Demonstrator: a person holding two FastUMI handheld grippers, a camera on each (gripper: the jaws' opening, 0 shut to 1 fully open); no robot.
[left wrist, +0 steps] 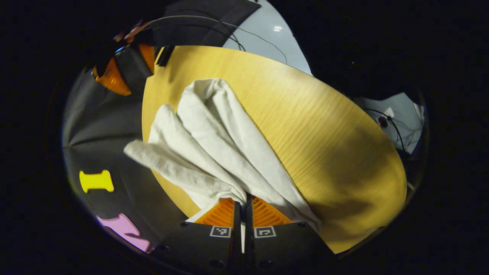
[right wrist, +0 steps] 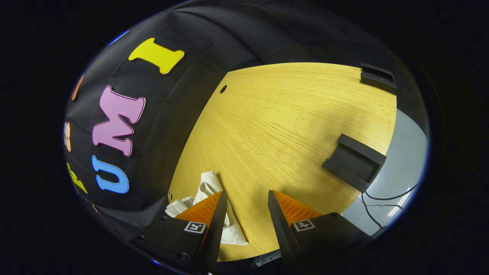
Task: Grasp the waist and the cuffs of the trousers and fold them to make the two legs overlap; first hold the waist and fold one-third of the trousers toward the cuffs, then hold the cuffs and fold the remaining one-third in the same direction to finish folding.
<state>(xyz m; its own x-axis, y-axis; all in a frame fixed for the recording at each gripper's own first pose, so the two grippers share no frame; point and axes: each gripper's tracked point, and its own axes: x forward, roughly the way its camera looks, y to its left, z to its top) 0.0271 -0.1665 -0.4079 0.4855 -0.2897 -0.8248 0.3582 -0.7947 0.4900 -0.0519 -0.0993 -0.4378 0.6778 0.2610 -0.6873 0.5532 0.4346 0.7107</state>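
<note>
Trousers [left wrist: 214, 141] of pale, soft cloth run away from your left gripper [left wrist: 243, 202], whose jaws are pressed together on a bunched end of them, so the fabric fans out ahead of the tips across the wooden table [left wrist: 324, 145], one fold hanging past its edge. Expect them to be light, limp and quick to sag, so pinch hems, not loose middle cloth. Your right gripper [right wrist: 244, 208] stands with jaws spread and nothing between them; a crumpled bit of the trousers lies just outside its left finger [right wrist: 208, 214], so shift that way to take hold
</note>
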